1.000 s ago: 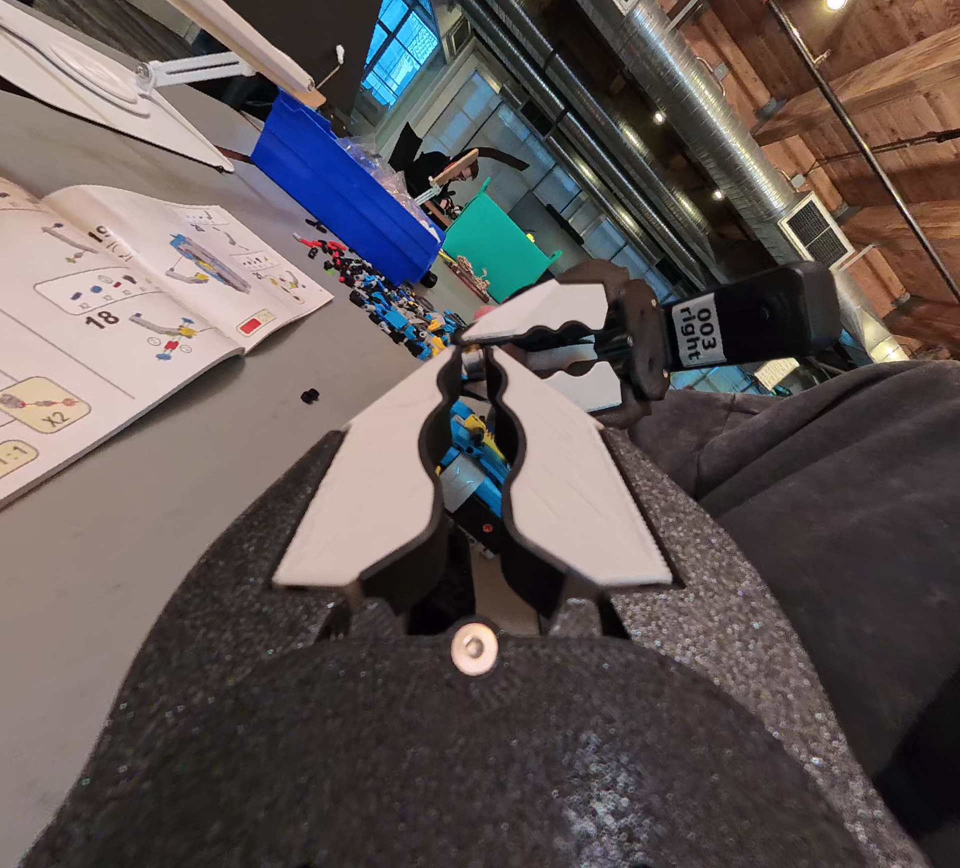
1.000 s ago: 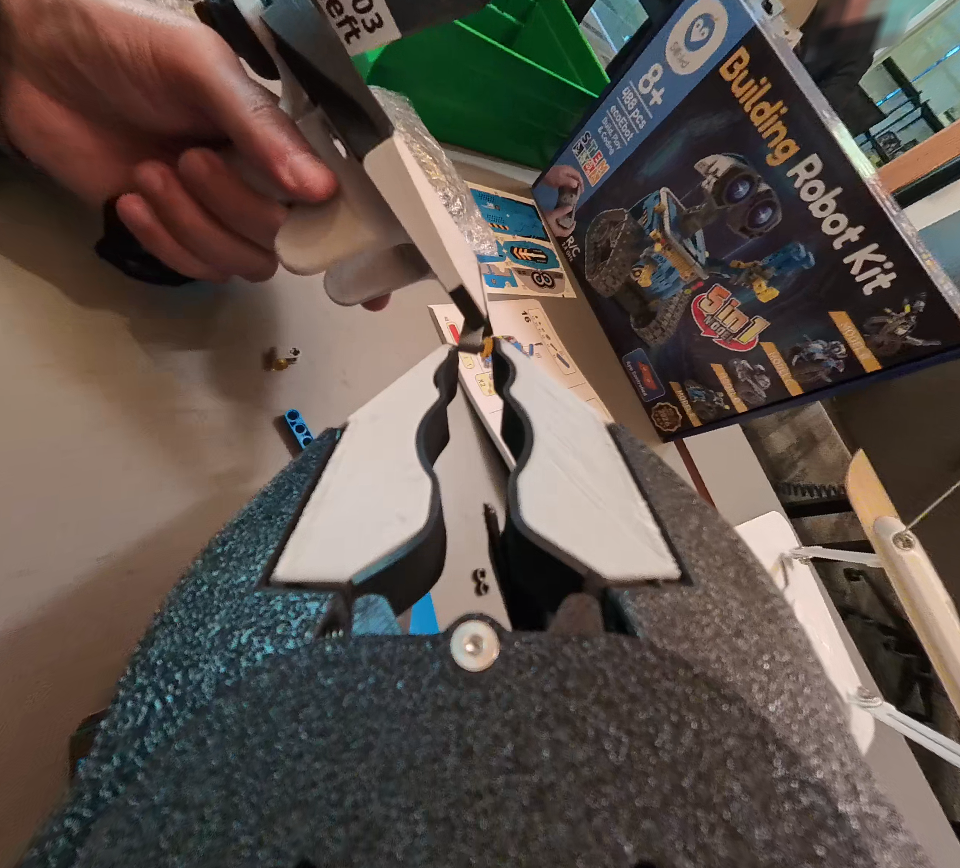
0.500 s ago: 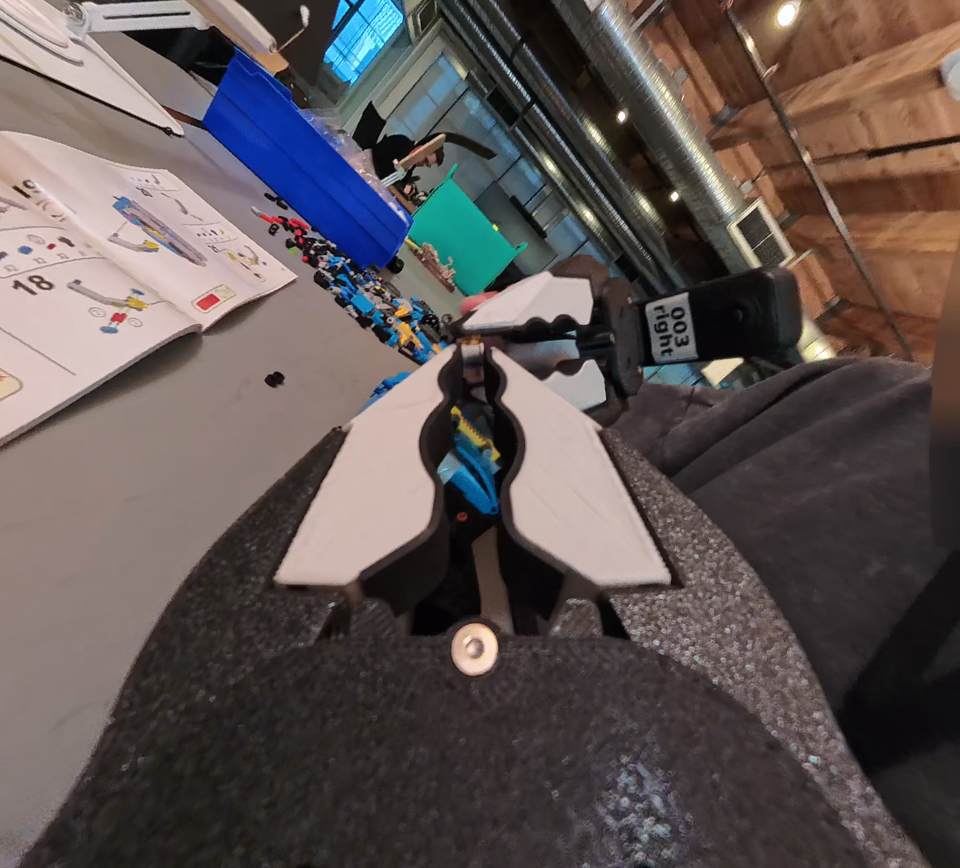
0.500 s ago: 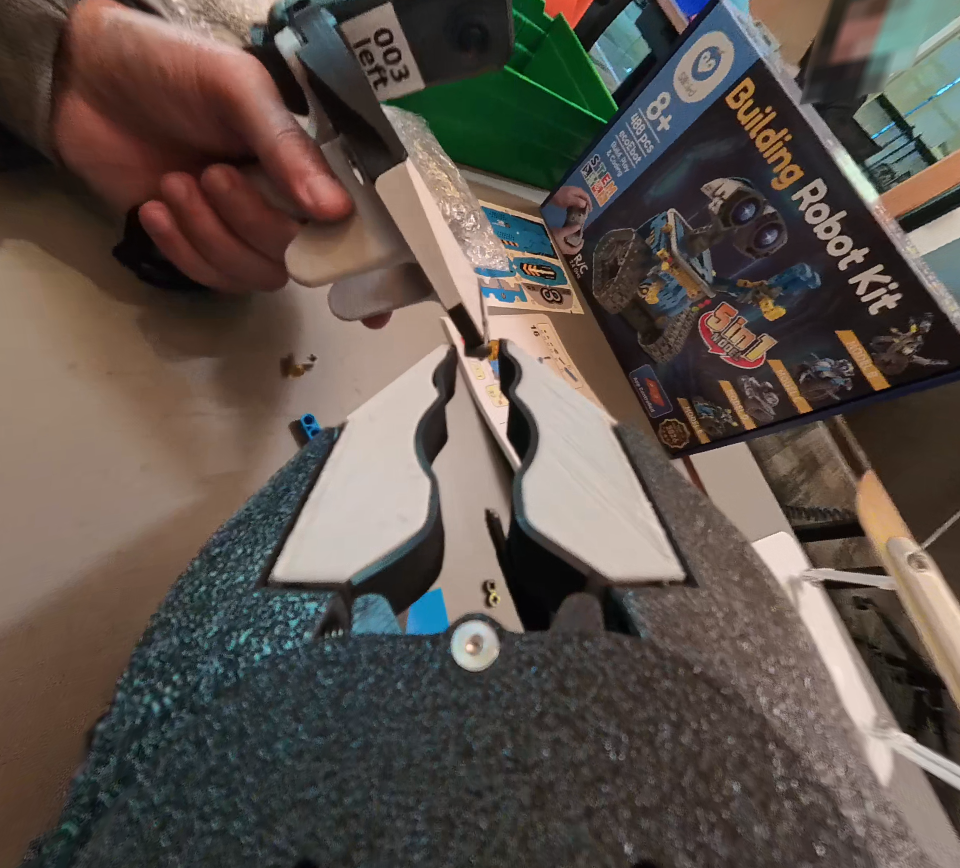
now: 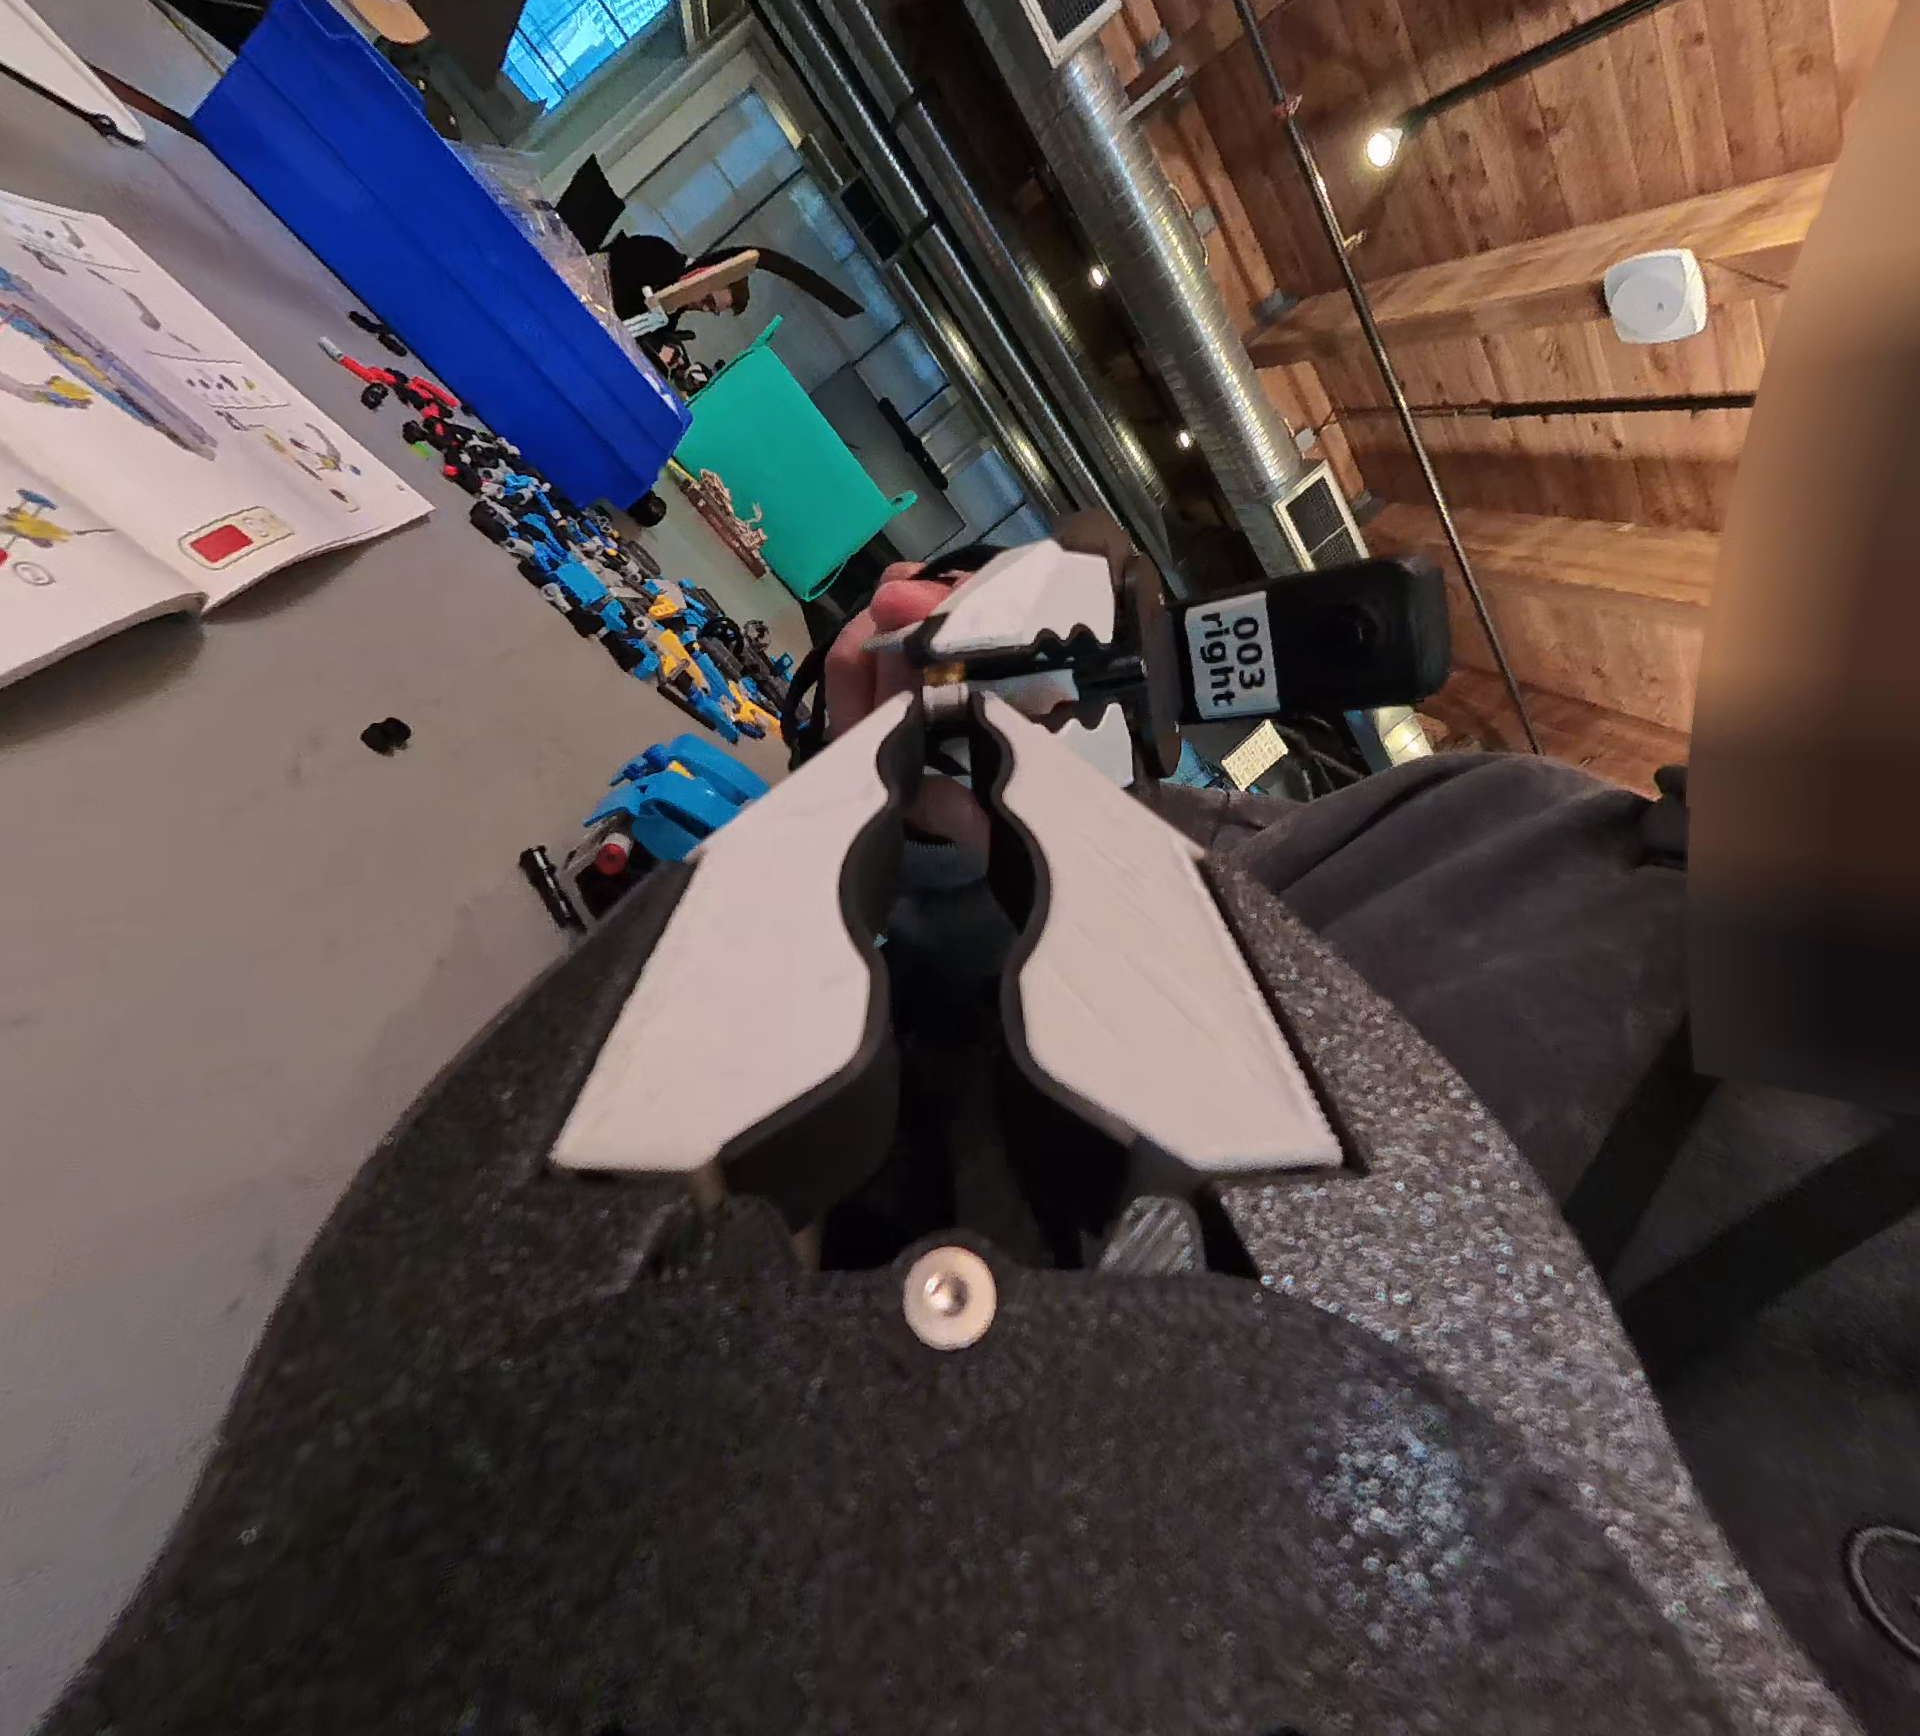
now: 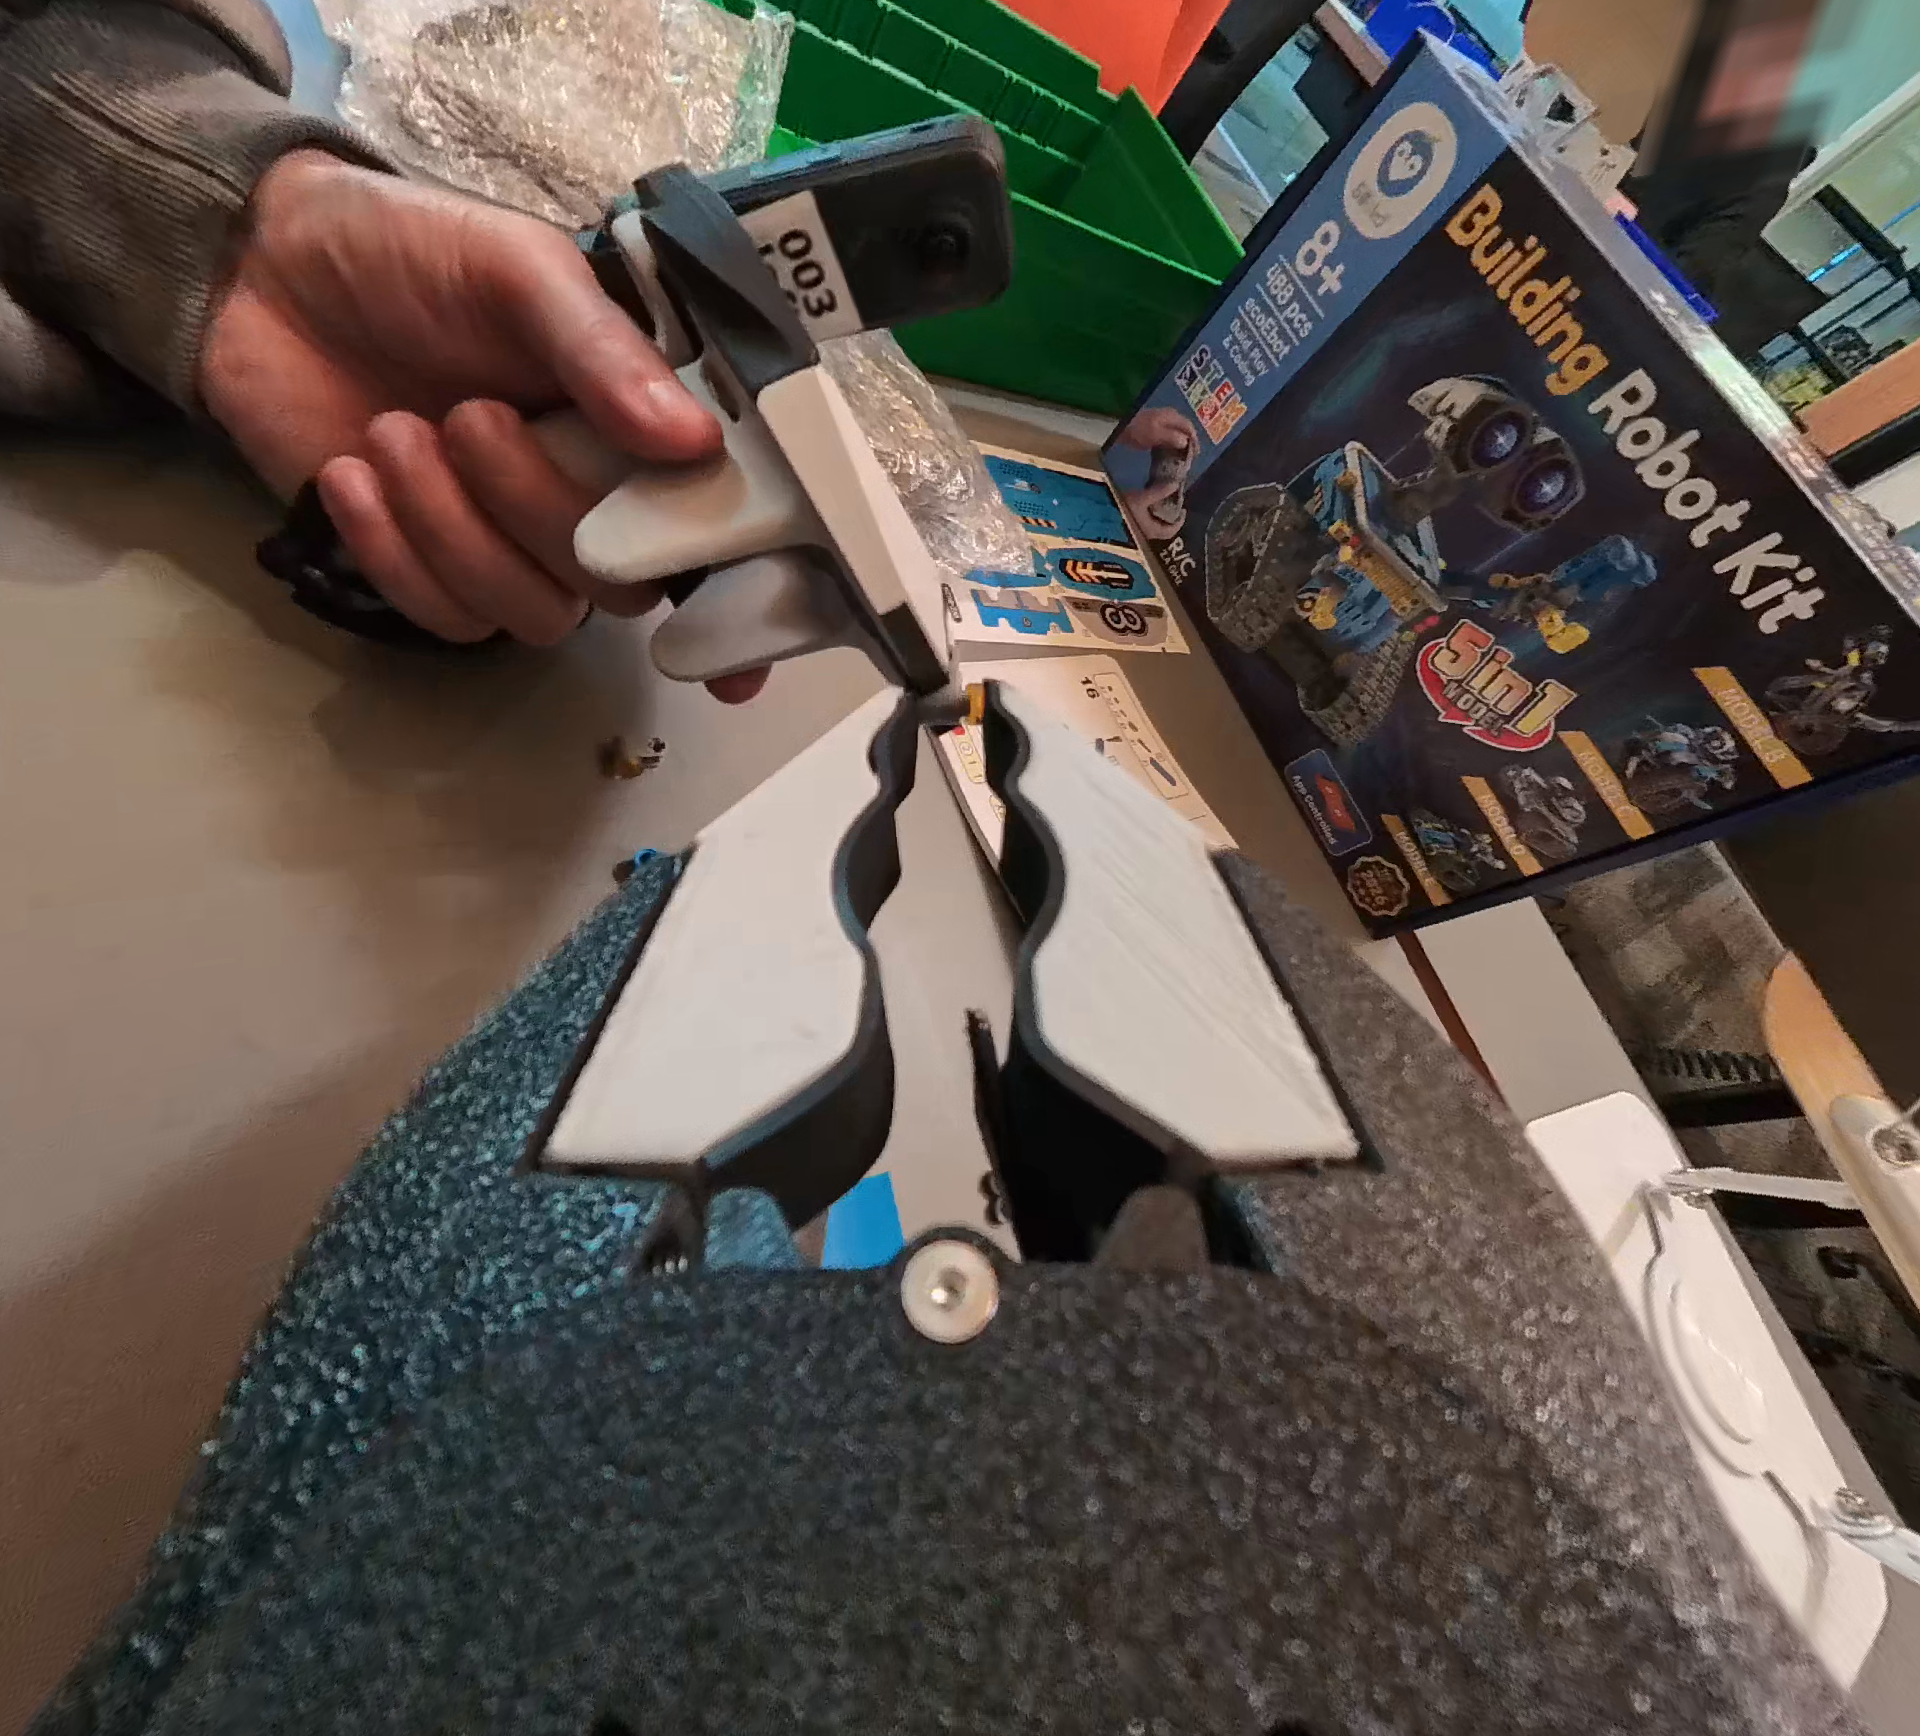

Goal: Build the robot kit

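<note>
My left gripper point(image 5: 945, 718) is shut on a small grey cylindrical piece point(image 5: 948, 705) at its tips. My right gripper point(image 6: 951, 707) is shut on a small grey pin with a yellow end point(image 6: 966, 701). The two grippers meet tip to tip above the grey table point(image 5: 260, 907). In the left wrist view the right gripper point(image 5: 925, 660) comes in from the upper right, held by a hand point(image 5: 868, 658). In the right wrist view the left gripper point(image 6: 925, 676) comes in from the upper left, held by a hand point(image 6: 436, 398). Whether the two small pieces are joined I cannot tell.
A blue part-built model point(image 5: 665, 803), a heap of loose blue, black and yellow parts point(image 5: 623, 585), an open instruction booklet point(image 5: 156, 460) and a blue bin point(image 5: 436, 273) are on the table. A kit box point(image 6: 1507, 491), green bin point(image 6: 987, 128), bubble wrap point(image 6: 520, 45) and sticker sheet point(image 6: 1070, 585) stand beyond. My two grippers' fingertips are within a few centimetres of each other.
Both grippers have lifted and swung together with their tips still meeting. The blue model that showed behind my left fingers now lies on the table to the lower left.
</note>
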### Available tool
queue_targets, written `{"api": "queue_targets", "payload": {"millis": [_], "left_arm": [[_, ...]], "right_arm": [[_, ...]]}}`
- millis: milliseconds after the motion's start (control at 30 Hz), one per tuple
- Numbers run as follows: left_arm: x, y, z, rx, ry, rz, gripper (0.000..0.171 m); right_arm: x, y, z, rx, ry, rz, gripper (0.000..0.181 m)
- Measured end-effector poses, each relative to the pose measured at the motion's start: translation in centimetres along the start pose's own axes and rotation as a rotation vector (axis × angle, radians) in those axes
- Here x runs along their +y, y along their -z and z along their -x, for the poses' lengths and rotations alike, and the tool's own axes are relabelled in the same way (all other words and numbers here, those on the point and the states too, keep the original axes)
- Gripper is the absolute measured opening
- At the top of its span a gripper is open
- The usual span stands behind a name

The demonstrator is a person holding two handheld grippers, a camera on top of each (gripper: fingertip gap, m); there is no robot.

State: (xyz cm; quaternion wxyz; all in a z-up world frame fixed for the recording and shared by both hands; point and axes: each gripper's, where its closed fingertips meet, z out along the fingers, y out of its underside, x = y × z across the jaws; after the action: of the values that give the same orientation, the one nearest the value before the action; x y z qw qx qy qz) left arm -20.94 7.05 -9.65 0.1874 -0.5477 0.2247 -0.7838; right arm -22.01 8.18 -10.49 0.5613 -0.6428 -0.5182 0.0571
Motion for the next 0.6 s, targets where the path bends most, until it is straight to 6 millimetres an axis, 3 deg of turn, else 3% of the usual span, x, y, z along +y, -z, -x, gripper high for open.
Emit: {"api": "queue_targets", "payload": {"millis": [300, 600], "left_arm": [[0.38, -0.05, 0.38, 0.026, 0.102, -0.021, 0.006], [0.13, -0.26, -0.47, 0.101, 0.167, -0.051, 0.006]], "right_arm": [[0.56, 0.1, 0.29, 0.013, 0.063, 0.061, 0.011], [-0.11, 0.53, 0.24, -0.019, -0.033, 0.055, 0.01]]}}
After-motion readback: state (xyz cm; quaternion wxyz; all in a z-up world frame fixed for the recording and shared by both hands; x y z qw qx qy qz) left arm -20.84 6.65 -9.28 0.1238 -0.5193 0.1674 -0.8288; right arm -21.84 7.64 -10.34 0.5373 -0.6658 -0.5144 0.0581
